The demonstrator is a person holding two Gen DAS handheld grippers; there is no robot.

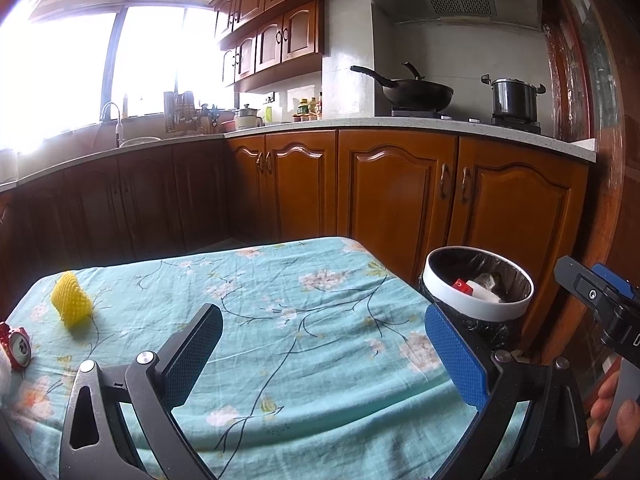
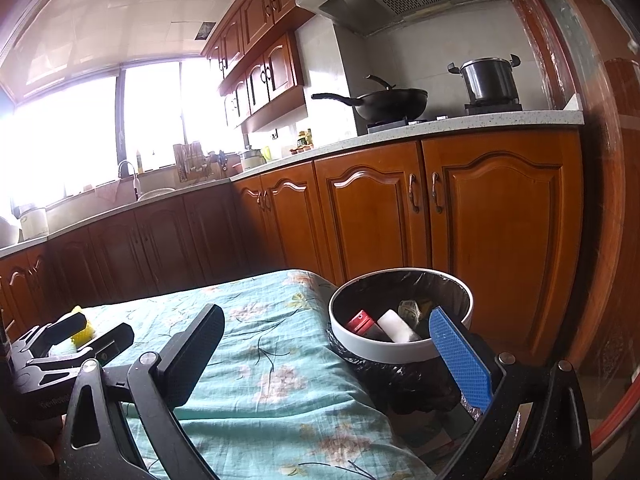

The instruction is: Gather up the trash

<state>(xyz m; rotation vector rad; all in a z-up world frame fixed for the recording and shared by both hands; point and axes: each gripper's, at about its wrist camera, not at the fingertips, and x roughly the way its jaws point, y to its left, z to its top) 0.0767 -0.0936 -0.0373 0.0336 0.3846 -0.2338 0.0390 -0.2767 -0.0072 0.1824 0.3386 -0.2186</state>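
Both grippers are empty with jaws spread wide apart: the left gripper [image 1: 324, 356] hangs above the near middle of the surface [image 1: 280, 320], and the right gripper [image 2: 328, 356] hangs over the surface's right edge, next to the trash bin [image 2: 400, 350]. The bin stands just off the right edge, its black liner folded under a white rim, which places its open mouth a little below surface level, presumably so items can be dropped in from the side. It already holds a red carton [image 2: 362, 322], a white roll [image 2: 398, 326] and crumpled wrapping. The remaining trash lies at the far left of the surface: a yellow foam fruit net [image 1: 71, 300] near the far left corner and a crushed red can [image 1: 18, 346] at the left edge. The net stands on one end and leans, its long axis running diagonally from the near left edge toward the far side. The can lies on its side, its long axis roughly along the left edge and its opened top facing the near edge. The left gripper is the better placed to collect either item.
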